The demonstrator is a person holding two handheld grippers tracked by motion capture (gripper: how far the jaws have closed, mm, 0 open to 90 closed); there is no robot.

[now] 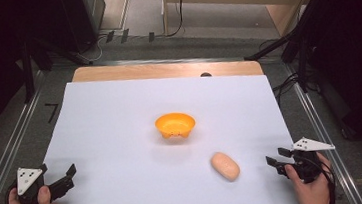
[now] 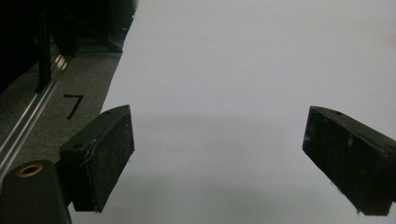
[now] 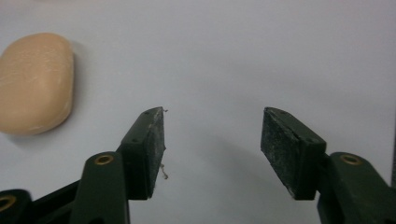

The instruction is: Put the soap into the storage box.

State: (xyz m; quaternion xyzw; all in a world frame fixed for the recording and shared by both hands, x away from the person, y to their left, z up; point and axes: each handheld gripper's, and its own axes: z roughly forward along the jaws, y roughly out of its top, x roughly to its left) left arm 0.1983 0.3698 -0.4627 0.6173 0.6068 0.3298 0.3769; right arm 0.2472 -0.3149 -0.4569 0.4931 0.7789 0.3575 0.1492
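An orange bowl (image 1: pixel 174 124) stands upright near the middle of the white sheet (image 1: pixel 120 118). A pale, rounded bread roll (image 1: pixel 225 166) lies in front of it and to the right, and shows at the upper left in the right gripper view (image 3: pixel 36 81). My right gripper (image 1: pixel 276 157) rests at the sheet's front right edge, a short way right of the roll; its jaws stand apart with only bare sheet between them (image 3: pixel 212 140). Over the front left corner, my left gripper (image 1: pixel 59 175) is wide open and holds nothing (image 2: pixel 217 158).
A wooden table edge (image 1: pixel 166 69) runs behind the sheet. Metal rails (image 1: pixel 3 159) flank both sides, with dark stands and cables at the back corners. Grey matting (image 2: pixel 56 112) with a black mark lies left of the sheet.
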